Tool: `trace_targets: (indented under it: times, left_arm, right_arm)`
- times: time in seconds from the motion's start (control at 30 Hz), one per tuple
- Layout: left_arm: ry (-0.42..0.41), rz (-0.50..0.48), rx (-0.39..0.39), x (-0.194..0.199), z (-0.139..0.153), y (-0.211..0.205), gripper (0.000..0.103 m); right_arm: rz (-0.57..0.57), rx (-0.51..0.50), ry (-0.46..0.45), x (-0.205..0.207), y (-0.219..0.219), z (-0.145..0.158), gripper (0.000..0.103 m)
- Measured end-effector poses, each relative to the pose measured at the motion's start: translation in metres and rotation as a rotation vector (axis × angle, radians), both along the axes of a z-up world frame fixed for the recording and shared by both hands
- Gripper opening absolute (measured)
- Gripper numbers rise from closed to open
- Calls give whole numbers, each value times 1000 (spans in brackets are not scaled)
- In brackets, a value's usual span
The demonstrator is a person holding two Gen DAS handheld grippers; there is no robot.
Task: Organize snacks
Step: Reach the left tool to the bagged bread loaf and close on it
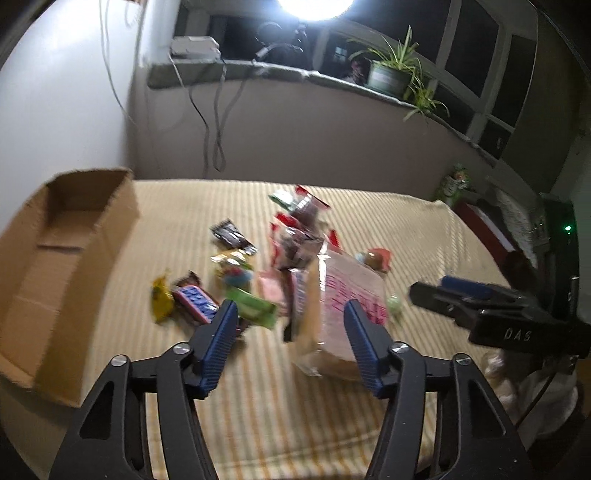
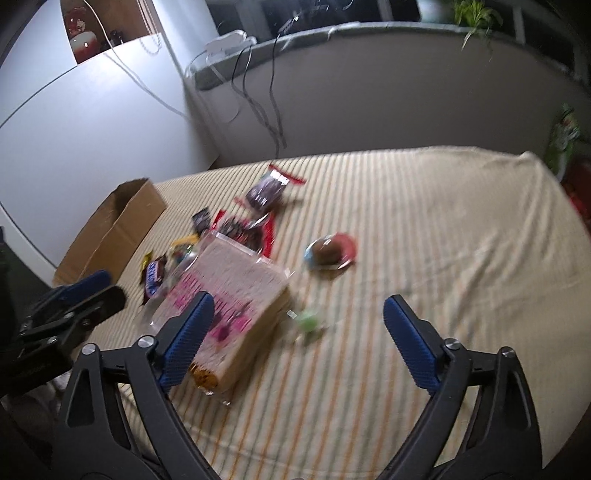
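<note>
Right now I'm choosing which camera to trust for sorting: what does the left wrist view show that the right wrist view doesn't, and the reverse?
Only the left wrist view shows the cardboard box's bare inside, a bright lamp and the potted plant's pot.

Only the right wrist view shows the bare right half of the striped cloth.

Both show the snack pile, the large clear packet and both tools open: left, right.

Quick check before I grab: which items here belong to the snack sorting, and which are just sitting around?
Job items:
cardboard box, open and empty as far as visible
large clear cracker pack
blue candy bar
yellow wrapped candy
green snack bar
red-edged snack bags
round chocolate snack

Just lying about:
potted plant
hanging cables
striped cloth
</note>
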State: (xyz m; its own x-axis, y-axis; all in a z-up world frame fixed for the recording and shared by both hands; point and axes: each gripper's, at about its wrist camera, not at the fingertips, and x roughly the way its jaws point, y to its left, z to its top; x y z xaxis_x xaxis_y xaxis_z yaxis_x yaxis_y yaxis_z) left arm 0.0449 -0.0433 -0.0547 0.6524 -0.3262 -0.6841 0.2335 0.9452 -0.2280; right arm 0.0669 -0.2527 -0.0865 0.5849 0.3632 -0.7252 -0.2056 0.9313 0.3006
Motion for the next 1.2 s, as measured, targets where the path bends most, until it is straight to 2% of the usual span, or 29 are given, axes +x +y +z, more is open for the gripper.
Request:
trace_targets:
  times: [0.2,0.33,0.43,0.8,0.9,1.2]
  left_arm:
    - [59,-47,-41,10,-11,-9,43]
    - [89,-66,-55,14,-18,-12,40]
    - [103,-77,-65,16,-22,-12,39]
    - [132,-113,-71,21,-30,-18,37]
    - [127,-116,-67,21,-29,-19,36]
    - [119,-107,-83,12,-27,-15,35]
  right_arm:
    - [61,77,93,3,7,-16,81]
    - [94,140,161,7,8,-26,70]
    - [108,164,183,8,11,-30,66]
    - [176,206,214,14,24,-33,54]
    - [192,179,200,14,30,-29,48]
    - [206,139,176,11,35,-20,43]
